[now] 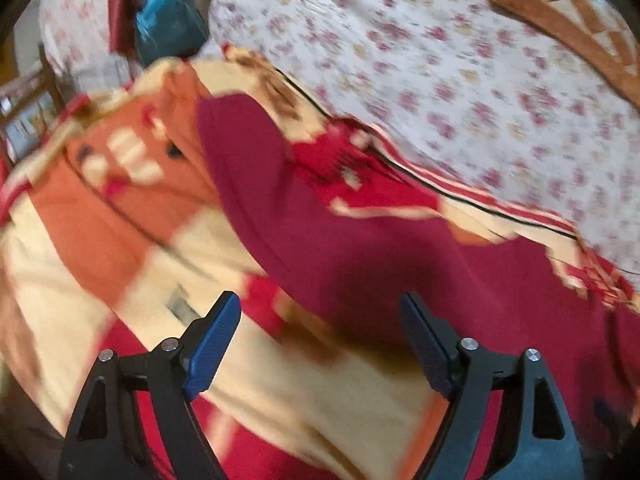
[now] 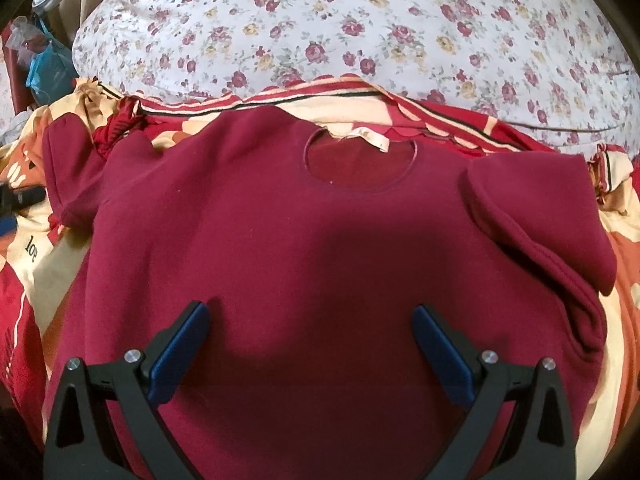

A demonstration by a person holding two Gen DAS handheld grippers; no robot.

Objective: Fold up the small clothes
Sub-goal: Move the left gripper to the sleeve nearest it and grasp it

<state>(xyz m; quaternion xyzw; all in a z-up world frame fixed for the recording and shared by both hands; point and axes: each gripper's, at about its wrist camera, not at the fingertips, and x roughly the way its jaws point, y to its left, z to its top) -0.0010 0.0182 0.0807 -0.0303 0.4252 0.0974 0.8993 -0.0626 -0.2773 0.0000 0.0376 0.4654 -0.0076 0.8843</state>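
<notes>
Maroon knit top point(image 2: 280, 248) lies flat on patterned blanket point(image 2: 624, 264) — round neckline far, hem near. Left gripper point(image 1: 320, 312) and right gripper point(image 2: 310, 322) — fingers spread, empty.

A home bedroom: a red, orange and cream patterned bedspread point(image 2: 24, 288) covers the bed, with a white rose-print quilt point(image 2: 320, 28) bunched along its far edge.

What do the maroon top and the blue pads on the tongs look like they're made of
Maroon top: seemingly a soft matte knit, maybe fleece; it drapes in rounded folds at the sleeve with stitched hems and no sheen. Blue pads on the right tongs: probably rubber or textured plastic; fine surface grain shows, mounted on black, apparently plastic, arms.
</notes>
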